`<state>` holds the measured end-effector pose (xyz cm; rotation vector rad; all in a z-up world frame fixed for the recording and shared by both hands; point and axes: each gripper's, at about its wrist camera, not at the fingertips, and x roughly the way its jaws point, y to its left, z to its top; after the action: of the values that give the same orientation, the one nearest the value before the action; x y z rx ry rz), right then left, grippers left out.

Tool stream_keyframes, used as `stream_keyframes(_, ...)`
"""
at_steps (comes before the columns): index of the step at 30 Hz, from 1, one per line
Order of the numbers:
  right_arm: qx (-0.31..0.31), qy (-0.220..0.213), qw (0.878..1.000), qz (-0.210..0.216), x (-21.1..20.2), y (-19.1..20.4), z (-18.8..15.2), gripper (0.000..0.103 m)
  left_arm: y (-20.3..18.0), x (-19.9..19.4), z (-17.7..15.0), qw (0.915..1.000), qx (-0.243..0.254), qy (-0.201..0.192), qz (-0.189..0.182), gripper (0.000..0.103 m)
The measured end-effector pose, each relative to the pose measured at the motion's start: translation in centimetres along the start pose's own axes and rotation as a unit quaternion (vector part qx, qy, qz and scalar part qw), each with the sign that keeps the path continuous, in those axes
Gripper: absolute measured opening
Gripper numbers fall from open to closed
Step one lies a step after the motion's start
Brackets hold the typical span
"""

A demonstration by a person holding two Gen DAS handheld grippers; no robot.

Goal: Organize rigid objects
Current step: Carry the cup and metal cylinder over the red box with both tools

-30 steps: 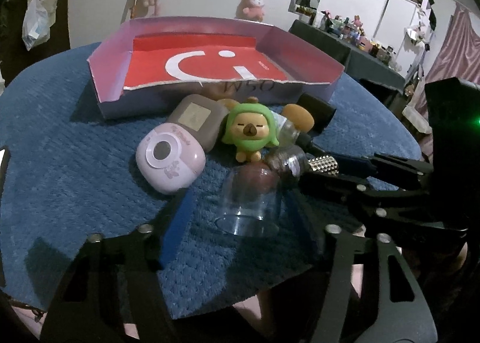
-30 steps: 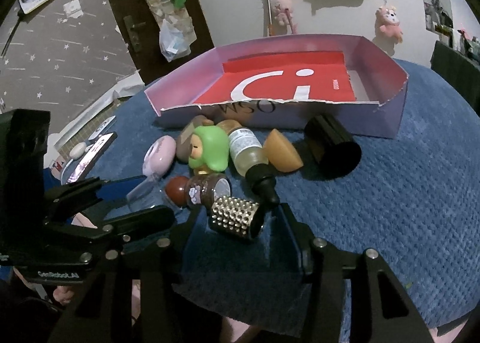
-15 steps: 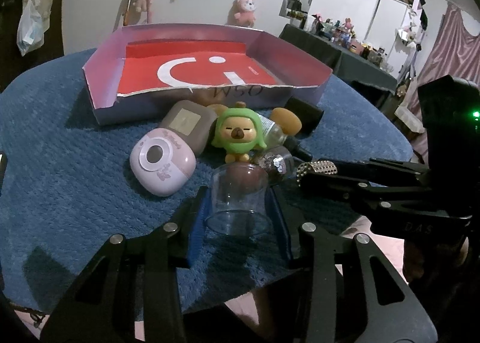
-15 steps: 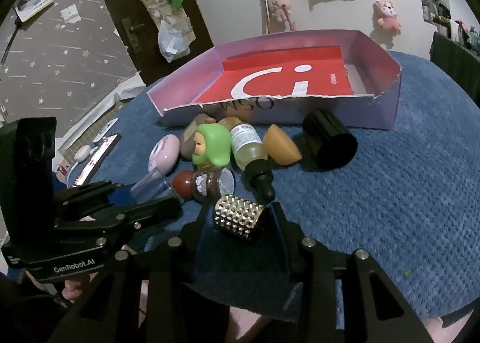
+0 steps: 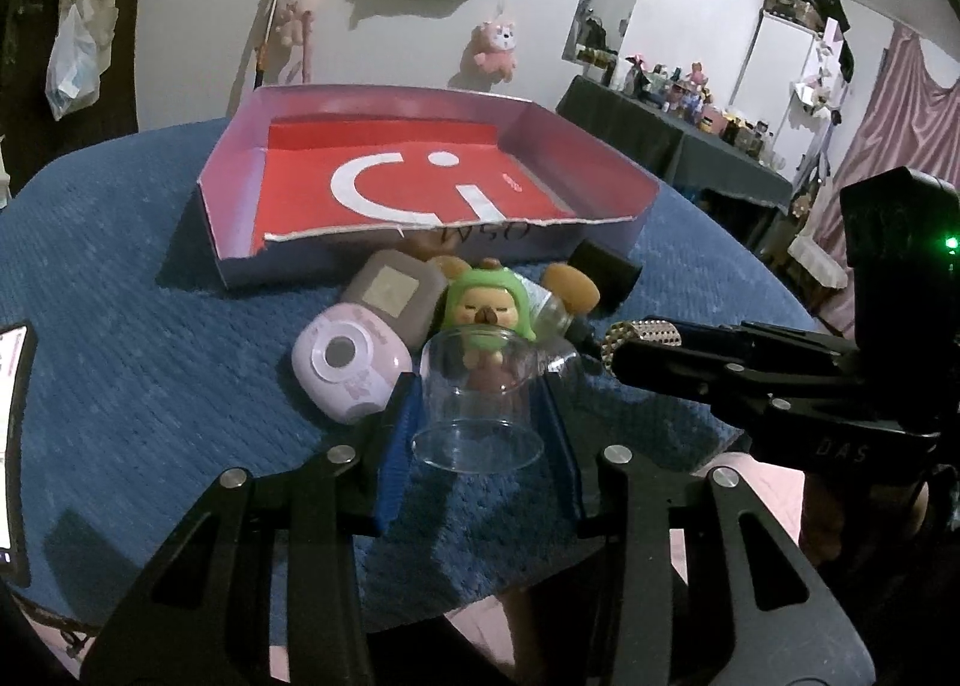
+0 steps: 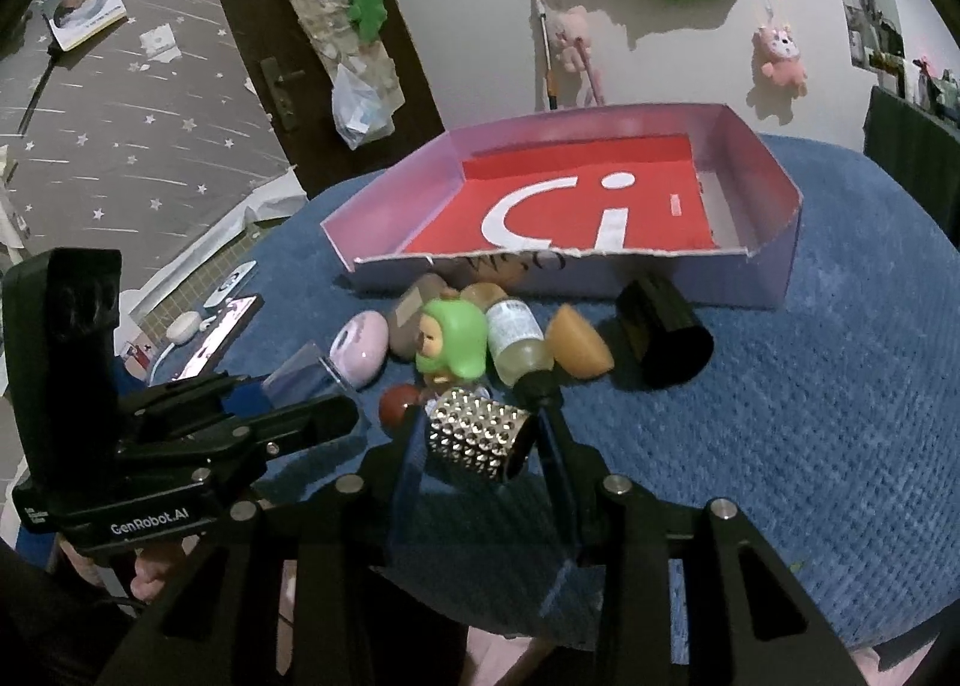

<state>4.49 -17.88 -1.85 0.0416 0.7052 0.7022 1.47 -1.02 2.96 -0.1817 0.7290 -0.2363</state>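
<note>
My left gripper [image 5: 477, 416] is shut on a clear plastic cup [image 5: 480, 392], held a little above the blue cloth; the cup [image 6: 300, 374] also shows from the side in the right wrist view. My right gripper [image 6: 480, 434] is shut on a studded silver cylinder [image 6: 477, 431], whose end [image 5: 639, 335] peeks out on the right of the left wrist view. Behind both lies a cluster: a green-hooded figurine [image 5: 489, 305], a pink round case [image 5: 348, 365], a grey case [image 5: 393, 293], a dropper bottle [image 6: 519, 347], a tan half-ball [image 6: 579, 350] and a black cylinder [image 6: 663, 335].
A shallow pink box with a red floor [image 5: 384, 188] stands open behind the cluster, at the far side of the round blue-covered table [image 6: 810, 416]. A phone [image 5: 12, 434] lies at the left table edge. A dark red ball [image 6: 399, 401] sits beside the silver cylinder.
Both grippers closed, the left on the clear cup and the right on the studded cylinder. Each then rose slightly with its object; the cluster stayed in place.
</note>
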Motion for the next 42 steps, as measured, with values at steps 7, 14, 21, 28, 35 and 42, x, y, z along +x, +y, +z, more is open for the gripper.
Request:
stream_keyframes(7, -0.008, -0.011, 1.000, -0.001, -0.2, 0.0, 1.3, 0.040, 0.7, -0.1, 1.2, 1.0000, -0.002, -0.008, 0.005, 0.037)
stream_keyframes(14, -0.013, -0.022, 1.000, -0.004, -0.1, -0.2, 2.9, 0.040, 0.7, -0.1, 3.1, 0.9996, 0.009, -0.023, 0.011, 0.037)
stream_keyframes(21, -0.017, -0.038, 0.999, -0.012, -0.1, -0.8, 5.2, 0.040, 0.6, 0.2, 5.7, 0.9991, 0.017, -0.039, 0.004, 0.037)
stream_keyframes(28, -0.009, -0.050, 0.999, -0.014, 0.6, -1.9, 8.2, 0.040, 0.8, 1.1, 9.3, 0.9979, 0.027, -0.059, 0.002, 0.037)
stream_keyframes(35, -0.009, -0.055, 0.998, -0.023, 2.1, -3.1, 11.3, 0.040, 2.2, 3.8, 12.1, 0.9985, 0.018, -0.051, 0.007, 0.037)
stream_keyframes(42, 0.005, -0.034, 0.998, -0.049, 5.4, -5.0, 13.7, 0.040, 3.9, 7.0, 13.7, 0.9994, 0.001, -0.028, 0.019, 0.037)
